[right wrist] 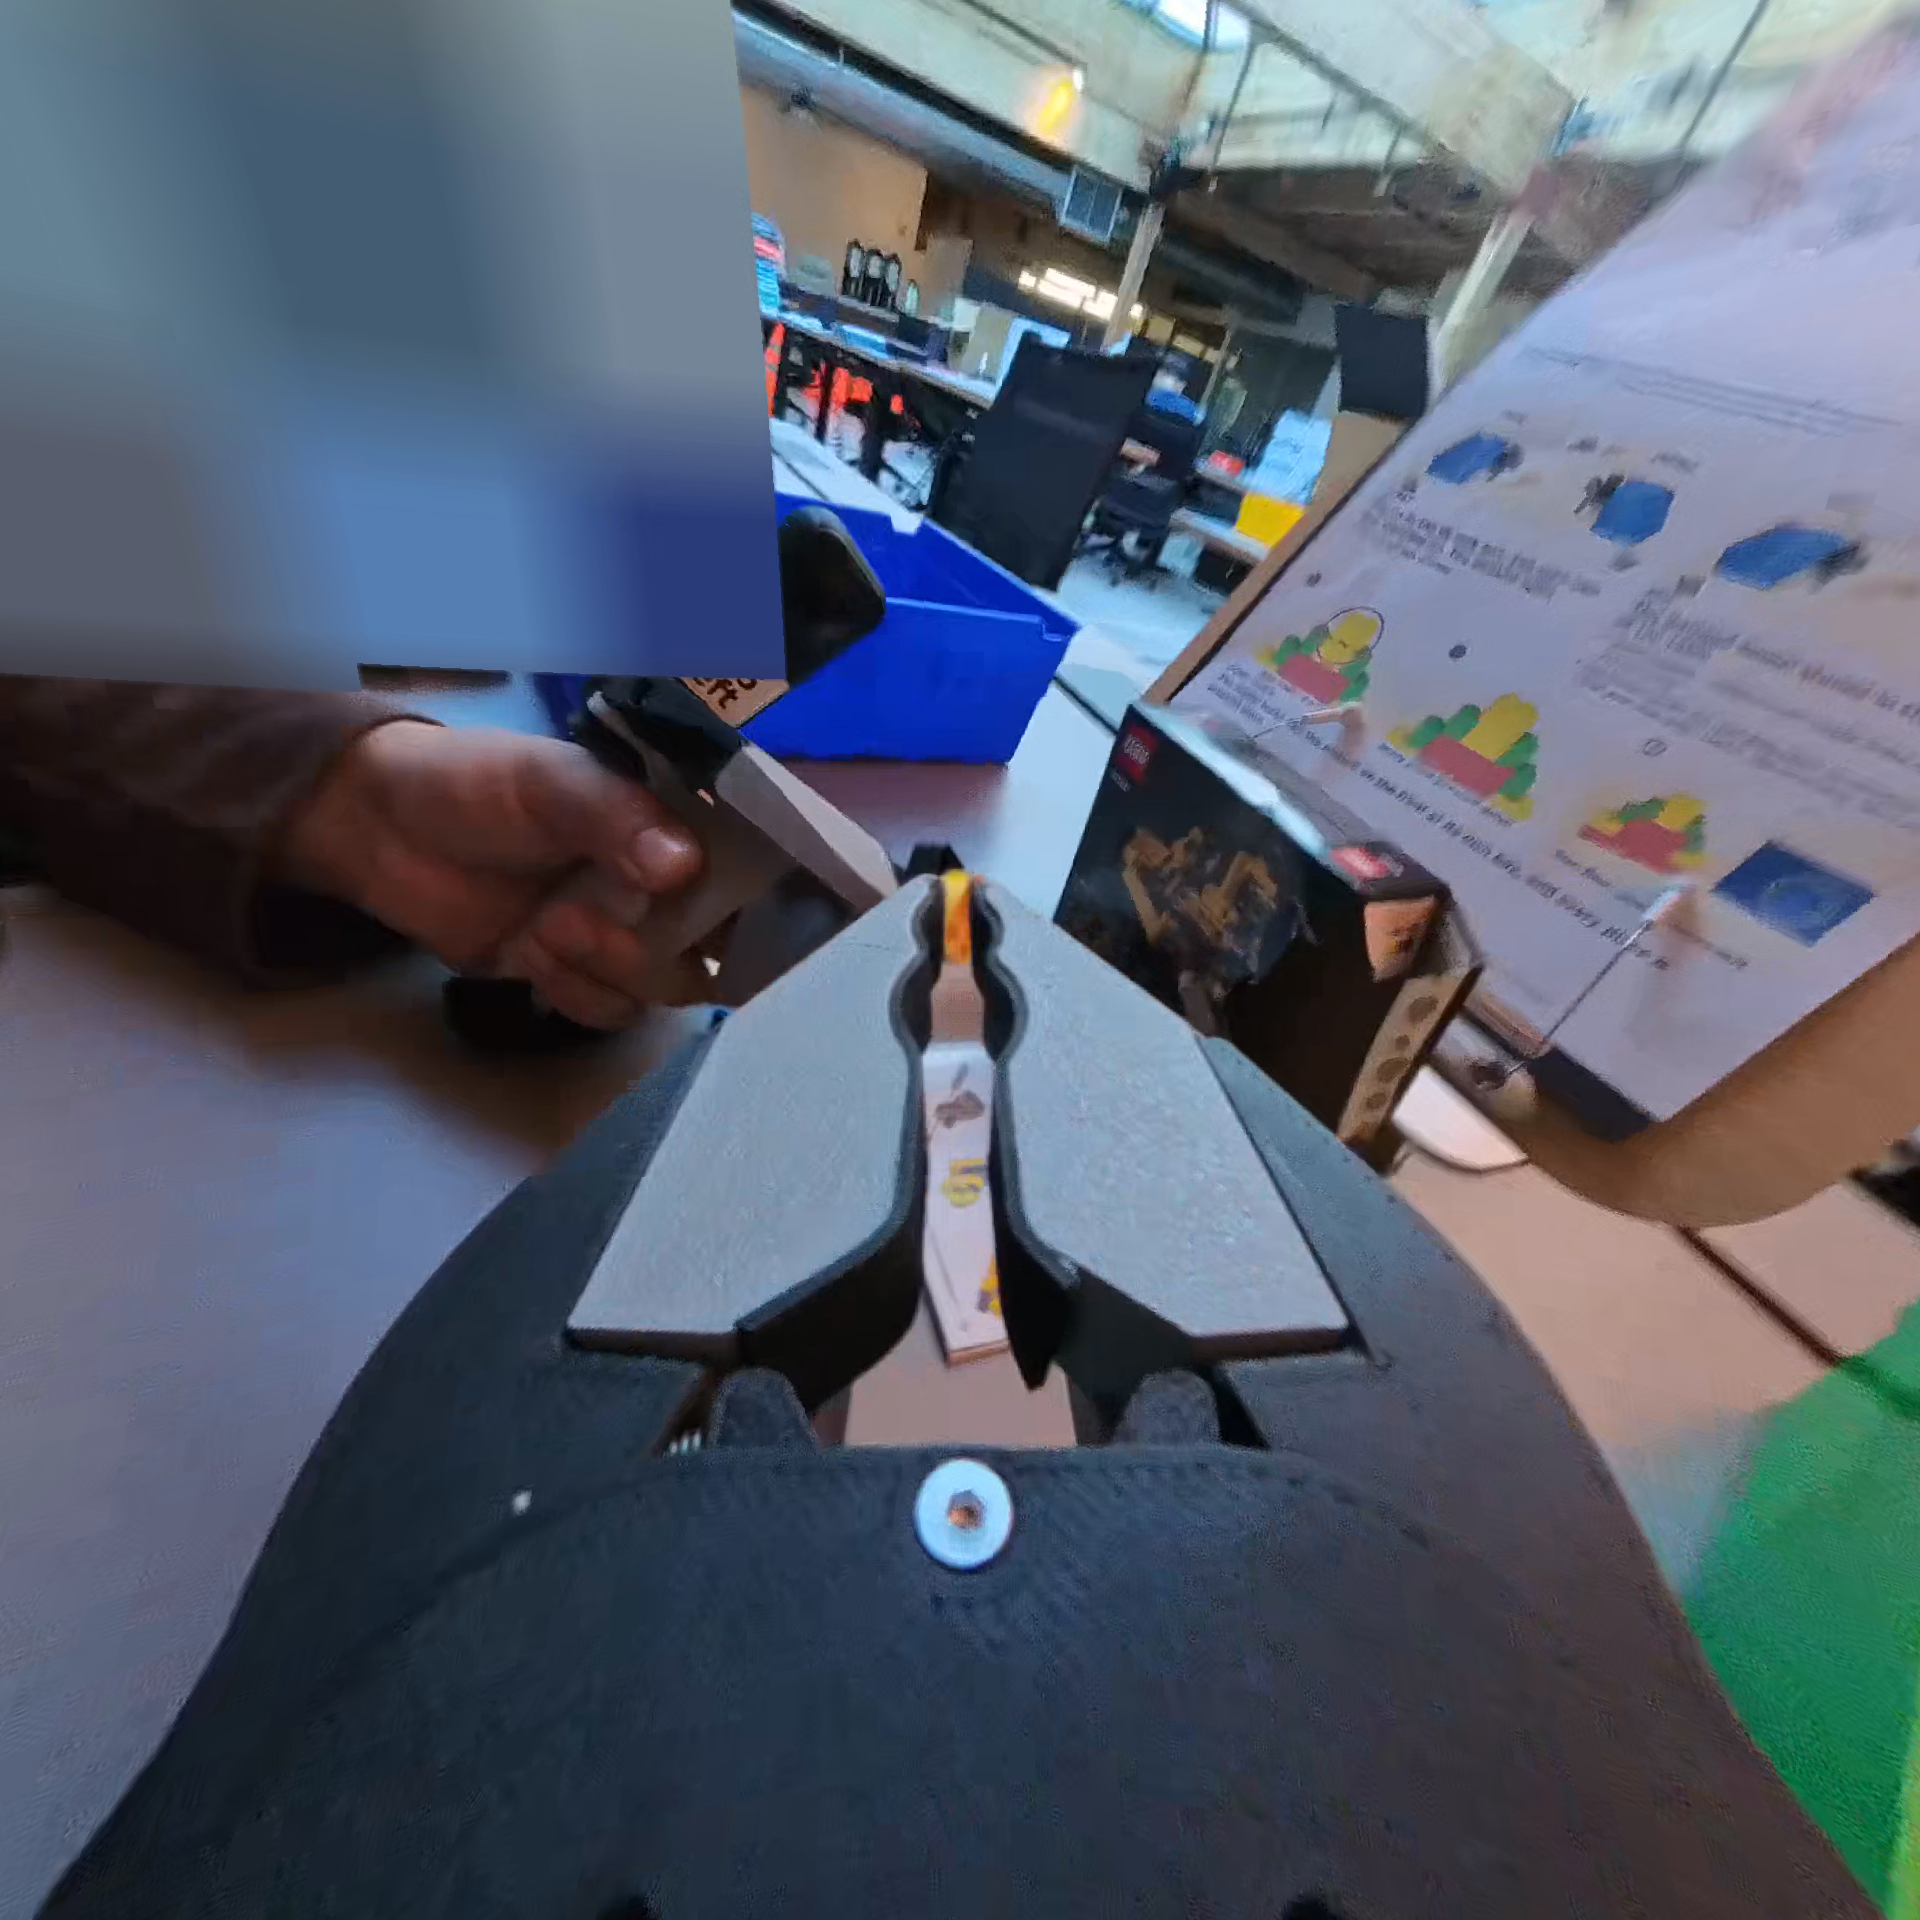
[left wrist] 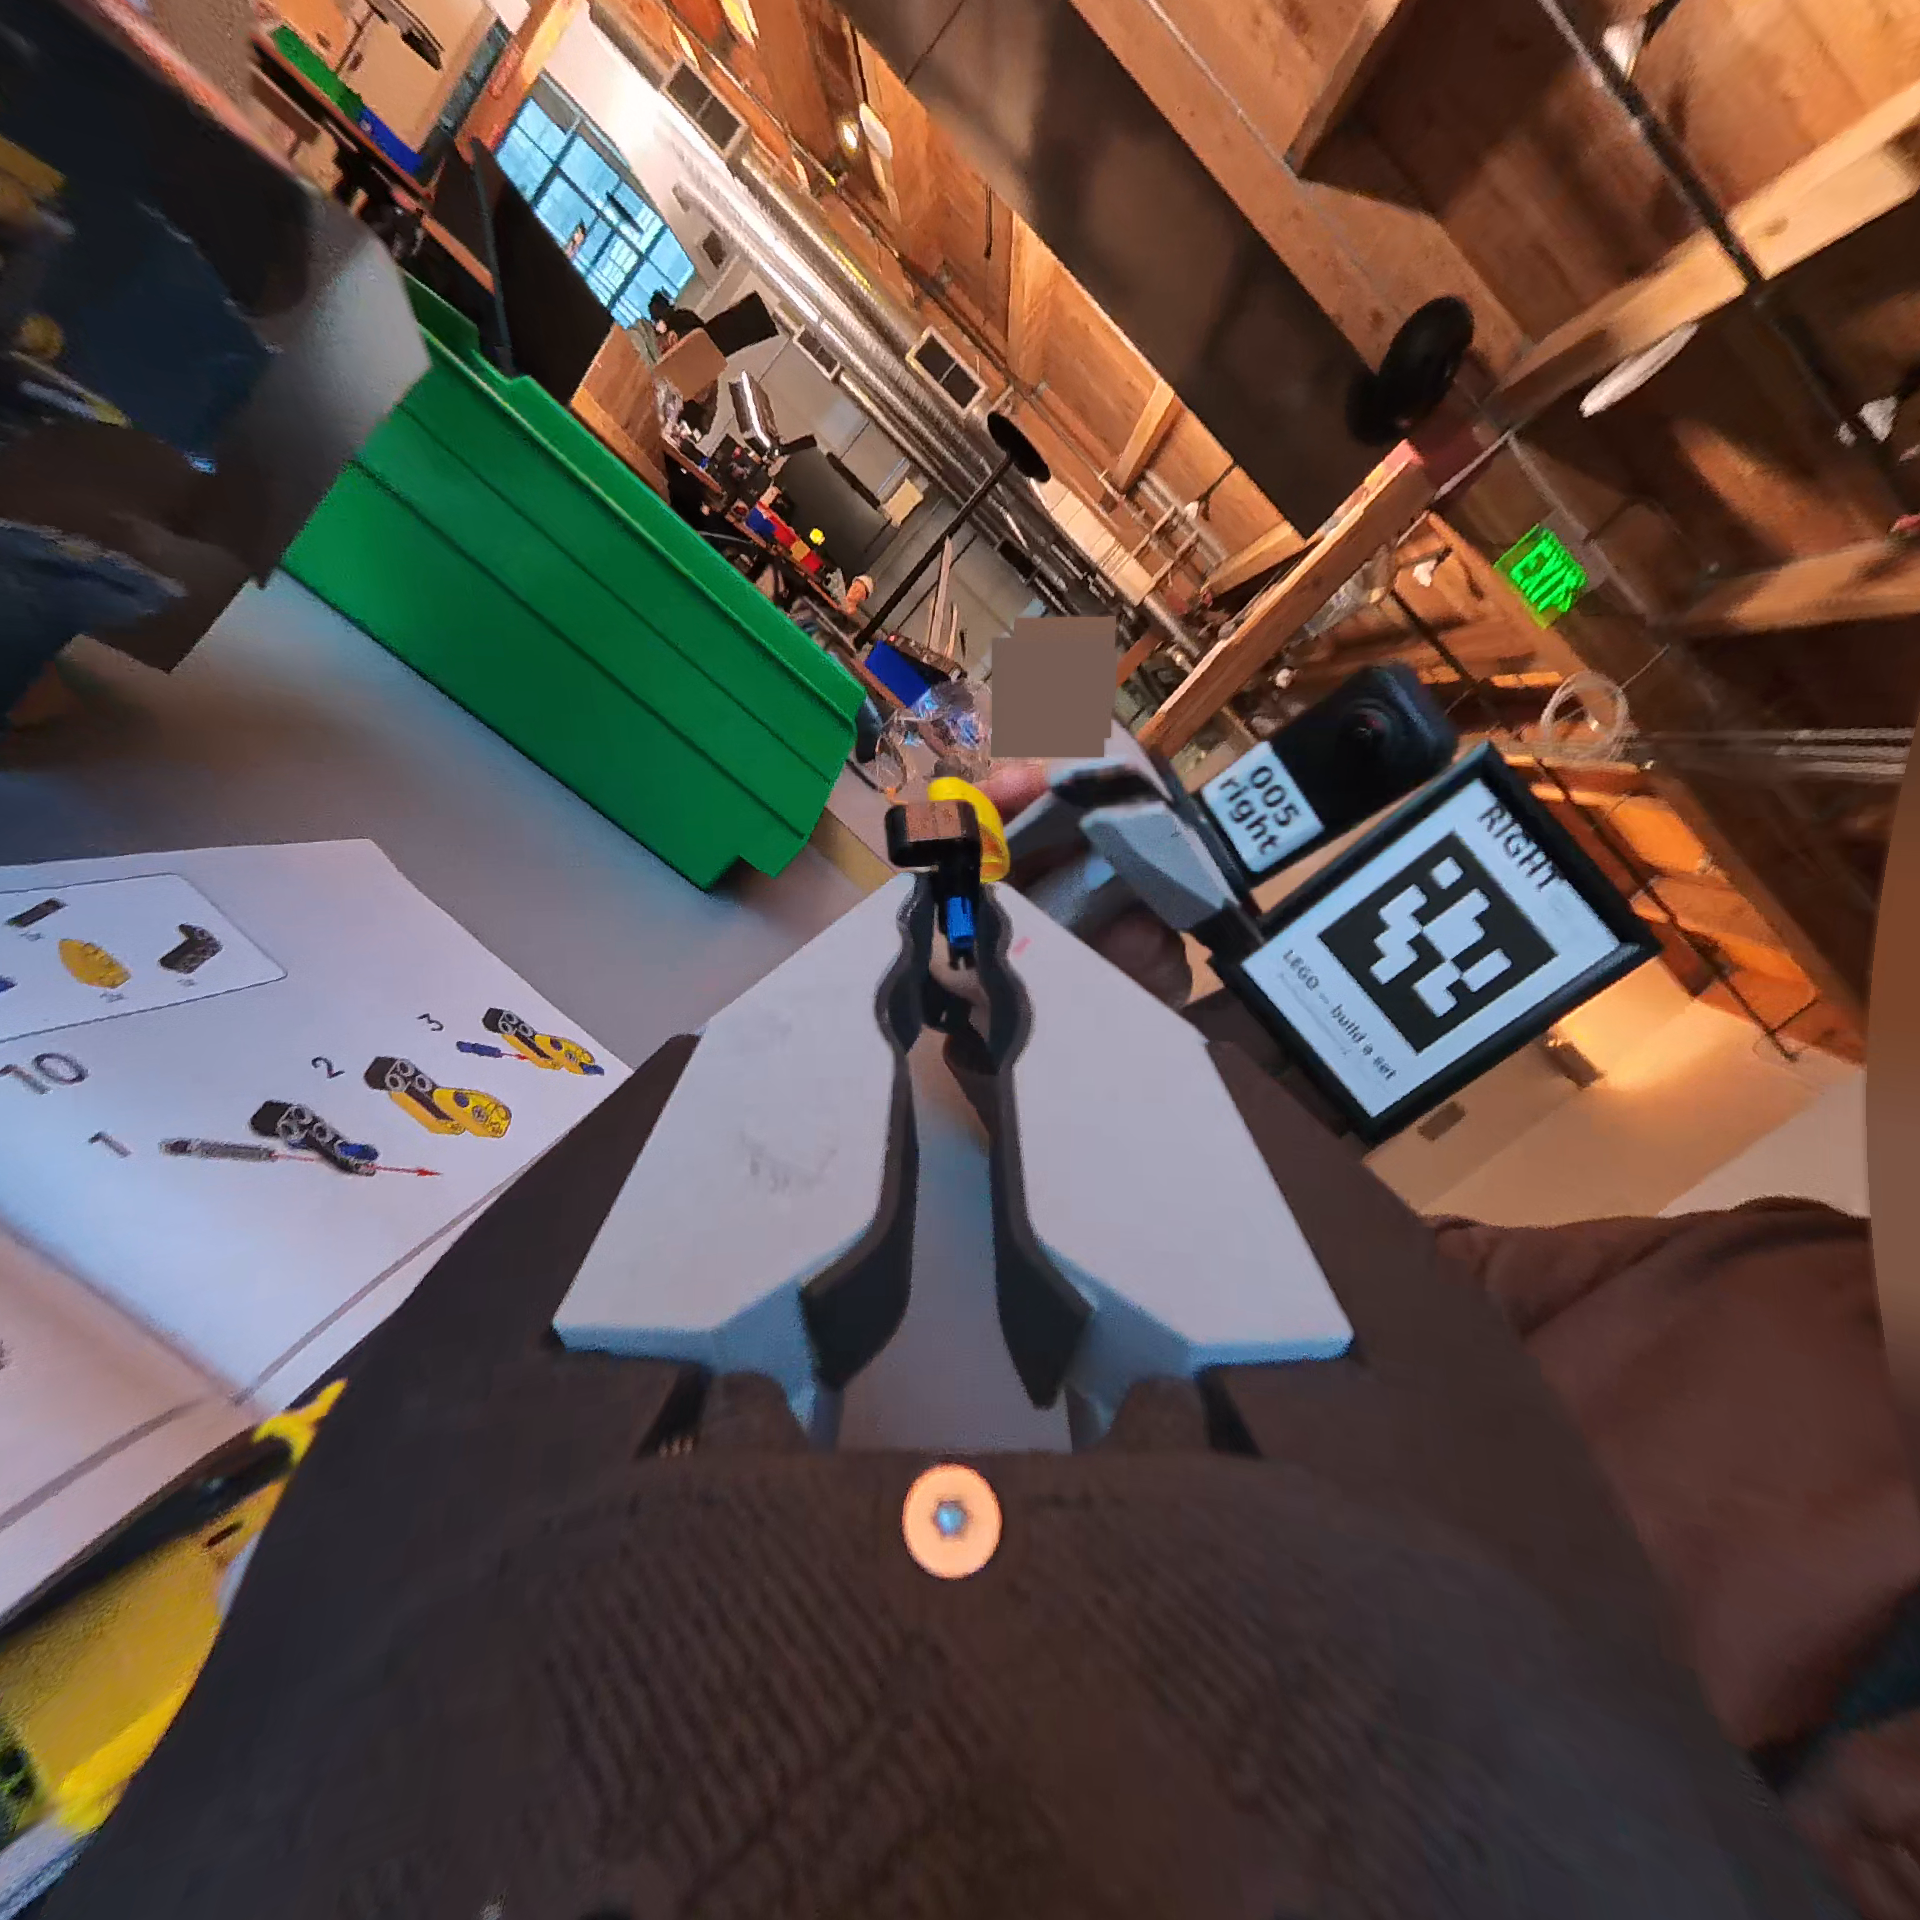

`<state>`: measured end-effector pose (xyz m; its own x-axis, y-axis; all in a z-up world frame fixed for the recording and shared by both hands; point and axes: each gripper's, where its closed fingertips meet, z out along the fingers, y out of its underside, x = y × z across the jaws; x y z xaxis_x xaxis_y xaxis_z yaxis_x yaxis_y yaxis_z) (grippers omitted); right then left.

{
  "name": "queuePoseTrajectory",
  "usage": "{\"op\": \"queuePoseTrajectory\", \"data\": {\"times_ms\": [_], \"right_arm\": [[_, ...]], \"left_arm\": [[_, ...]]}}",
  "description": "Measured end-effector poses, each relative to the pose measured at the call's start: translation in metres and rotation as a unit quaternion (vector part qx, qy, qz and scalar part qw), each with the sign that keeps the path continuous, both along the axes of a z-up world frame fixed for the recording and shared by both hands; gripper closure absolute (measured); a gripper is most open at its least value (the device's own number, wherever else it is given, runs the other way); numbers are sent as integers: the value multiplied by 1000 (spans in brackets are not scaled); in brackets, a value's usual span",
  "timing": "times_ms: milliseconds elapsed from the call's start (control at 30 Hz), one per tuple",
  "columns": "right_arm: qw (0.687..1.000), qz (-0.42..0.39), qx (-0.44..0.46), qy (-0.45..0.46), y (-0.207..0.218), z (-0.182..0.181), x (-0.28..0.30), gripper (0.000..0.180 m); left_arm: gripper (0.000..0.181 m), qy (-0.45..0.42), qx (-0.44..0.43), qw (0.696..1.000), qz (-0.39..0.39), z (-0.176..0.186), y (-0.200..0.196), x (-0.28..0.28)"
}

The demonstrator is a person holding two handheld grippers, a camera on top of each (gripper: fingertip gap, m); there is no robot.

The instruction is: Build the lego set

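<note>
In the left wrist view my left gripper is shut on a small black angled Lego piece with a blue pin between the fingertips. A yellow Lego piece sits right behind the black piece, touching it. My right gripper is shut on this yellow piece, held edge-on. The right gripper also shows in the left wrist view, coming in from the right. The left gripper shows in the right wrist view, held by a hand. Both pieces are held above the table.
An open instruction booklet lies on the table at the left, with a yellow and black model near it. Green bins stand behind. A dark Lego box, a tilted instruction board and a blue bin are at the right. Only a small space, under 4 cm, lies between the two pairs of fingers.
</note>
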<state>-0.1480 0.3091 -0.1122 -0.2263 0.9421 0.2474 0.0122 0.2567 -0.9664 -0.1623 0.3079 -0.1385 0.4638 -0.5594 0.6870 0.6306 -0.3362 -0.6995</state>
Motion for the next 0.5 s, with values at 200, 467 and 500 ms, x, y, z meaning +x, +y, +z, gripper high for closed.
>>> {"op": "queuePoseTrajectory", "data": {"times_ms": [200, 467, 500], "right_arm": [[996, -50, 66, -43, 3, -23, -15, 161], [992, -73, 103, -28, 2, -22, -18, 165], [991, -74, 103, -34, 3, -23, -19, 165]], "left_arm": [[176, -28, -6, 1000, -9, 1, 0, 0], [176, -35, -19, 999, -8, -4, 2, 2], [176, -34, -23, 999, -8, -6, 2, 2]]}}
